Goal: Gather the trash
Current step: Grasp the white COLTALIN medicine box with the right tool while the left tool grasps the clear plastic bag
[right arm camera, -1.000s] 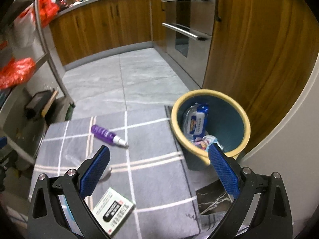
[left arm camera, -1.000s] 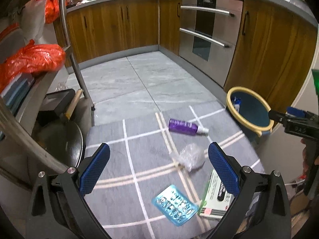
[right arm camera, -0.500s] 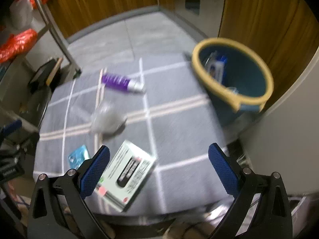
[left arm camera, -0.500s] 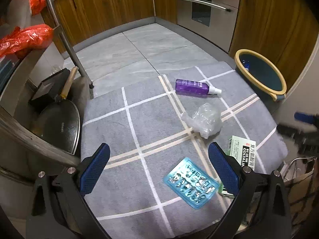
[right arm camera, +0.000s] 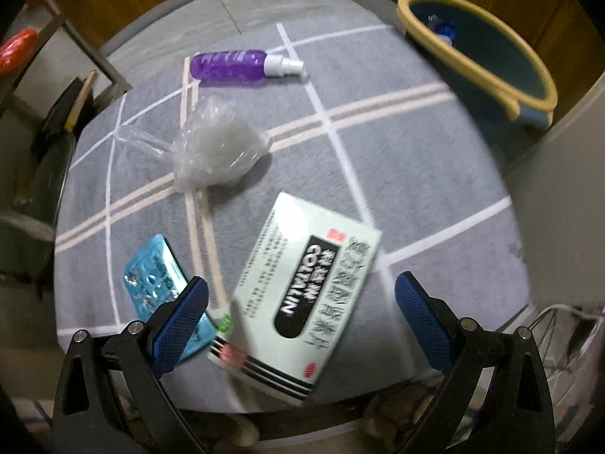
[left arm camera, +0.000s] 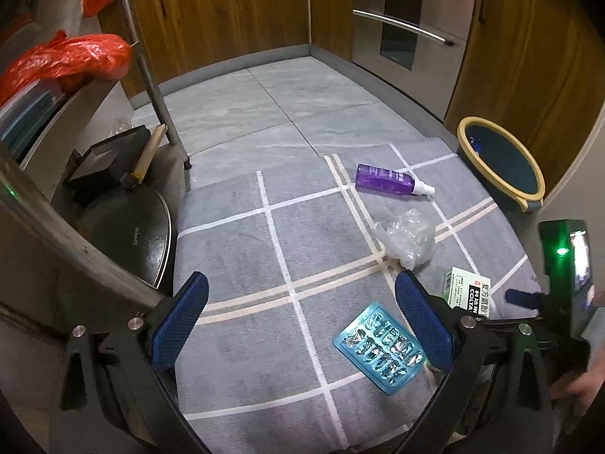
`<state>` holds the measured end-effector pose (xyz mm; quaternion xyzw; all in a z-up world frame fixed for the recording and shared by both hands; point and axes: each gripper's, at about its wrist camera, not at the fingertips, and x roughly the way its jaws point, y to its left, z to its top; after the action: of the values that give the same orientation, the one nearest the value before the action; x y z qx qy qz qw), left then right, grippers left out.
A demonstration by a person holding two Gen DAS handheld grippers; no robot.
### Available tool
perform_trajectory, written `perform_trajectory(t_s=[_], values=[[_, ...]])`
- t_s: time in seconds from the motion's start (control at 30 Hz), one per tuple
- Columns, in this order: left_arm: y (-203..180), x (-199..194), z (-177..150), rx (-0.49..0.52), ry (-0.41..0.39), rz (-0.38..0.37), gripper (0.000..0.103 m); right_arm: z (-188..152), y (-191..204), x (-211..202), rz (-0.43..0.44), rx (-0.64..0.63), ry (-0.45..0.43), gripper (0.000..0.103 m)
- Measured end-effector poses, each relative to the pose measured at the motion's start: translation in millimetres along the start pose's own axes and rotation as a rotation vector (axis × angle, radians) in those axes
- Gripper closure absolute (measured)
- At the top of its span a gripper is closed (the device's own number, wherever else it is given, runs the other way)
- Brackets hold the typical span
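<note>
Two hand-held grippers are in my hands, both with jaws spread wide and nothing between them. My right hand-held gripper (right arm camera: pixel 301 317) hangs low over the box (right arm camera: pixel 302 295), a pale green carton with black lettering that lies flat on the grey mat (right arm camera: pixel 397 159) and fills the space between my blue pads (right arm camera: pixel 177 317). Just beside the left pad lies the blister pack (right arm camera: pixel 153 276), teal and foil, partly hidden behind that pad. Farther out sits the crumpled clear bag (right arm camera: pixel 219 147), and beyond it the purple bottle (right arm camera: pixel 234 66) lies on its side with its white nozzle pointing toward the bin (right arm camera: pixel 480 64). The bin, blue with a yellow rim, stands off the mat's far right corner against the wooden cabinets and already has some trash inside. My left hand-held gripper (left arm camera: pixel 301 317) is held higher above the mat's near part, released as well, with the blister pack (left arm camera: pixel 380 348) close to its right pad. From there my right tool shows at the right edge, a green light glowing on it. A black pan (left arm camera: pixel 128 234) rests beside the mat on the left, below a shelf with an orange bag (left arm camera: pixel 72 60).
</note>
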<state>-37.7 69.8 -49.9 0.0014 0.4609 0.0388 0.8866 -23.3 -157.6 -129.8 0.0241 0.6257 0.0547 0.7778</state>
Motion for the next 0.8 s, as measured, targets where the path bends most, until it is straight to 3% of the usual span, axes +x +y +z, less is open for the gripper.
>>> perform_trajectory(t_s=[0.2, 0.27, 0.3, 0.47, 0.8], values=[[1.9, 0.0, -0.9, 0.009, 0.0, -0.015, 0.006, 1.0, -1.2, 21.4, -0.03, 0.086, 0.058, 0.006], [1.1, 1.0, -0.9, 0.011, 0.003, -0.024, 0.006, 2.0, -1.0, 27.7, -0.049, 0.086, 0.065, 0.01], [1.1, 1.5, -0.7, 0.012, 0.006, -0.026, 0.006, 3.3, -1.7, 29.7, -0.058, 0.084, 0.061, 0.022], [-0.3, 8.1, -0.7, 0.004, 0.032, -0.029, 0.006, 9.4, -8.5, 28.0, -0.054, 0.08, 0.042, 0.025], [-18.6, 28.2, 10.4, -0.008, 0.059, -0.028, 0.006, 46.8, -19.1, -30.9, -0.068, -0.036, -0.091, 0.027]])
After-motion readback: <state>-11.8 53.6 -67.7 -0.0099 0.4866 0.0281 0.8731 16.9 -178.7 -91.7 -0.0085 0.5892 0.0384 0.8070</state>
